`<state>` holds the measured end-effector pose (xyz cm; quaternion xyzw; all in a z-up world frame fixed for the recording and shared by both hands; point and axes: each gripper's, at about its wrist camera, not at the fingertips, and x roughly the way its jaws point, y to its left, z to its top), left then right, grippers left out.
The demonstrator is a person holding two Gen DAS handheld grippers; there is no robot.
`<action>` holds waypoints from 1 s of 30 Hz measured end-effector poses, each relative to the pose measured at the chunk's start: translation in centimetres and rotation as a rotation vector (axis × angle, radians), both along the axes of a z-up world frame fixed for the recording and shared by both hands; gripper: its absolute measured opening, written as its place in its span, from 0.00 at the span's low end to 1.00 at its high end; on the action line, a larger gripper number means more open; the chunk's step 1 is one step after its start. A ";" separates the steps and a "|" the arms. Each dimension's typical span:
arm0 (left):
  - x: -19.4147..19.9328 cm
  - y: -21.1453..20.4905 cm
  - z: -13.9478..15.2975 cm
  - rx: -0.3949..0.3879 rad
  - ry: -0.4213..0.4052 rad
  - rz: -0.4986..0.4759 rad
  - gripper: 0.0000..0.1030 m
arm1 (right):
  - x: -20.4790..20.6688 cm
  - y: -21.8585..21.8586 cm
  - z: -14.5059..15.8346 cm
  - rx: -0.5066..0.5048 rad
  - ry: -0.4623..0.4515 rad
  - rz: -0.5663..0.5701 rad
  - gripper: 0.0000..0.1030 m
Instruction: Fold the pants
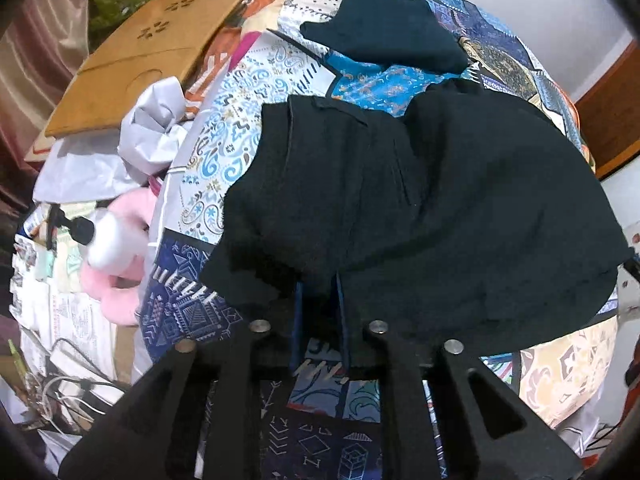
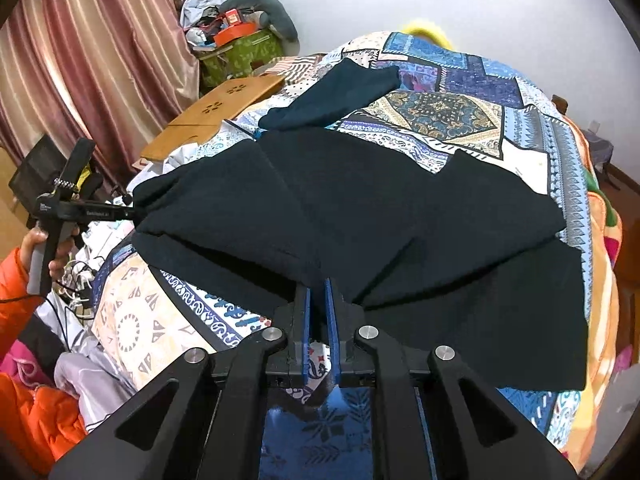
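I see the black pants (image 2: 360,216) spread over a bed with a patchwork quilt (image 2: 460,120) of blue, white and beige printed patches. The cloth of the pants looks soft and matte, a little fuzzy, and it lies in broad flat folds with some sharp creases. In the left wrist view a seam and a narrow pocket slit run down the pants (image 1: 400,208).

My right gripper (image 2: 317,292) has its two blue pads almost together, and they pinch the near edge of the pants between them. My left gripper (image 1: 318,284) also pinches an edge of the pants; the cloth hangs over its fingertips and hides them, so only the blue inner faces show below. In the right wrist view the left gripper (image 2: 130,212) reaches the far left corner of the pants, and a hand (image 2: 52,248) with an orange sleeve holds its handle.

A second dark piece of clothing (image 2: 332,96), folded, lies farther on the quilt, apart from the pants. Beside the bed on the left stands a flat wooden board (image 2: 216,116) with small flower-shaped holes. Behind it a green box (image 2: 240,56) holds an orange thing and some mixed small items. A striped pink curtain (image 2: 80,60) hangs at the left. In the left wrist view, crumpled white paper (image 1: 152,128) and a pink plush thing (image 1: 120,280) lie beside the bed.
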<state>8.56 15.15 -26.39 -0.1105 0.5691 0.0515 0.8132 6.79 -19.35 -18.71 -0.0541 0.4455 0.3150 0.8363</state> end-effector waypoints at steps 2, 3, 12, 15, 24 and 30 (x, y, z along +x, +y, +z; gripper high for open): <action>-0.2 0.1 1.3 0.041 -0.025 -0.001 0.25 | -0.1 -0.2 0.6 -0.014 -0.004 -0.007 0.15; -0.2 0.1 1.8 0.058 -0.035 -0.002 0.29 | 0.0 -0.5 1.1 -0.013 -0.006 -0.016 0.20; 2.6 -0.2 9.1 0.151 -0.236 -0.022 0.68 | 3.8 -4.1 3.9 0.021 -0.054 -0.160 0.37; 4.9 -0.9 9.9 0.177 -0.278 -0.028 0.77 | 6.7 -4.7 3.6 0.014 -0.031 -0.203 0.40; 12.9 -3.0 7.7 0.213 -0.264 -0.062 0.82 | 16.1 -4.9 -0.3 -0.050 0.093 -0.266 0.40; 16.6 -4.1 5.1 0.183 -0.231 -0.088 0.83 | 21.6 -3.2 -4.3 -0.125 0.168 -0.260 0.40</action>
